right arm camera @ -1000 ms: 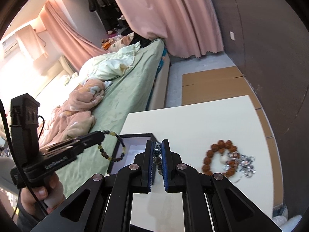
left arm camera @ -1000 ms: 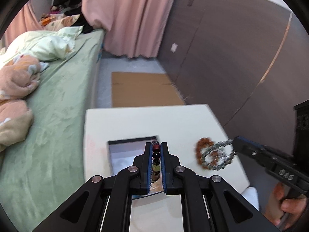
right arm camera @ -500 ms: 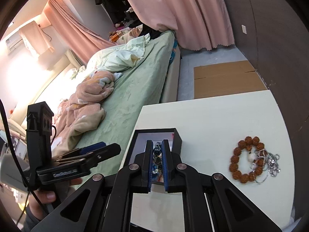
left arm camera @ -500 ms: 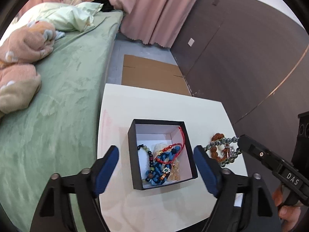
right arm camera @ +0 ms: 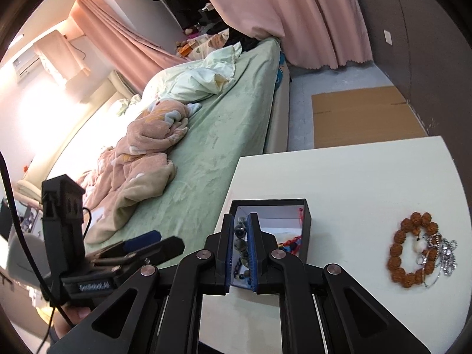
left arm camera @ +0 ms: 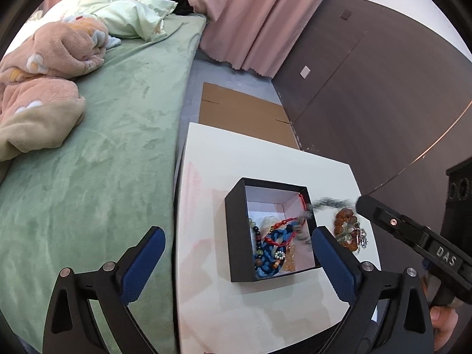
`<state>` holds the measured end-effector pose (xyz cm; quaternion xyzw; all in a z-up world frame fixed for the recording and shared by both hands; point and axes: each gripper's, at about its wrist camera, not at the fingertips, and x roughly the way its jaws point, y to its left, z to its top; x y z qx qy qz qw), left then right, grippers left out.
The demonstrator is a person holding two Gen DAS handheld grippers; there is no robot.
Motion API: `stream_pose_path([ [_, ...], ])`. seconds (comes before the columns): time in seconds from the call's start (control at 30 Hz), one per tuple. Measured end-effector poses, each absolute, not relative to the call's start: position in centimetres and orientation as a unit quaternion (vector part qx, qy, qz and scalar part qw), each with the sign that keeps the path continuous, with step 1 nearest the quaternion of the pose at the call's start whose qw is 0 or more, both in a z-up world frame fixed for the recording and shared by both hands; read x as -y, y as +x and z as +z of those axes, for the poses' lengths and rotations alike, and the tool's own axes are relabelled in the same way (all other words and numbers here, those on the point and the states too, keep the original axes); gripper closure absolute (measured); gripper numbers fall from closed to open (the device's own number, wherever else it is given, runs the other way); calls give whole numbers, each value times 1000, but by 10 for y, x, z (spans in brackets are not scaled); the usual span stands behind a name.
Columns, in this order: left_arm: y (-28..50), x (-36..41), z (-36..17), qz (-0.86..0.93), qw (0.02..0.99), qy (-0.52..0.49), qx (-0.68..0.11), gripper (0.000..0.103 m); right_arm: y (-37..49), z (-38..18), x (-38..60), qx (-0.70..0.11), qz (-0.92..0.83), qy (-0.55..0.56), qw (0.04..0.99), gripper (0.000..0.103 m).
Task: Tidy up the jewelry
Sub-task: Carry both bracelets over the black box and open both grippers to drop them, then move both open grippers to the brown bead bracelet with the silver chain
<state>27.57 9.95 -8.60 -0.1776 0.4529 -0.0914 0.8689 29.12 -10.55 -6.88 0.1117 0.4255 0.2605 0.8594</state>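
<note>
Matt black box (left arm camera: pixel 236 236), plush green bedspread (left arm camera: pixel 118 147)

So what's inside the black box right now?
The box holds a blue braided cord, a red string bracelet and a dark bead bracelet. The pile covers most of the floor; anything beneath is hidden.

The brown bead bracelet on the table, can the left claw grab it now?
Probably yes. The left claw is wide open and empty, hanging over the black box. The brown bead bracelet lies in the open on the white table, though a silver chain is tangled with it.
</note>
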Motion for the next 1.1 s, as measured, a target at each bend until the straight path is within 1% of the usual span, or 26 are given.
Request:
stream_pose_path([
  [0.03, 275, -99, -85, -93, 869, -177, -452, 3, 294, -72, 106, -432, 259, 118, 856, 75],
  [0.07, 275, -99, -85, -94, 870, -176, -451, 3, 293, -73, 108, -434, 256, 121, 855, 68],
  [0.3, 273, -84, -83, -106, 873, -162, -449, 3, 285, -82, 127, -444, 228, 124, 857, 66],
  [0.33, 273, -80, -83, -109, 873, -160, -449, 3, 283, -83, 131, -446, 225, 123, 858, 64],
  [0.37, 273, -76, -83, -113, 873, -158, -448, 3, 281, -83, 136, -448, 221, 122, 858, 56],
  [0.4, 273, -72, -83, -117, 873, -155, -448, 3, 279, -83, 140, -449, 216, 122, 859, 50],
  [0.43, 272, -67, -83, -122, 873, -152, -447, 3, 276, -83, 145, -447, 211, 122, 861, 39],
  [0.47, 272, -62, -82, -127, 874, -148, -446, 3, 273, -83, 151, -444, 205, 123, 864, 34],
  [0.63, 275, -39, -82, -148, 874, -134, -443, 3, 262, -83, 187, -437, 160, 137, 875, 34],
  [0.67, 276, -34, -83, -150, 874, -130, -444, 3, 260, -85, 195, -436, 152, 142, 876, 31],
  [0.7, 277, -30, -84, -152, 873, -126, -445, 3, 259, -86, 203, -436, 144, 147, 876, 27],
  [0.73, 278, -25, -85, -154, 873, -122, -447, 3, 256, -89, 211, -437, 135, 152, 876, 16],
  [0.77, 280, -20, -86, -157, 872, -120, -448, 3, 254, -91, 219, -436, 127, 160, 876, 8],
  [0.83, 282, -9, -87, -163, 870, -115, -450, 3, 250, -95, 235, -435, 117, 183, 874, 6],
  [1.1, 289, 33, -91, -187, 865, -93, -457, 3, 237, -104, 283, -429, 85, 207, 875, 6],
])
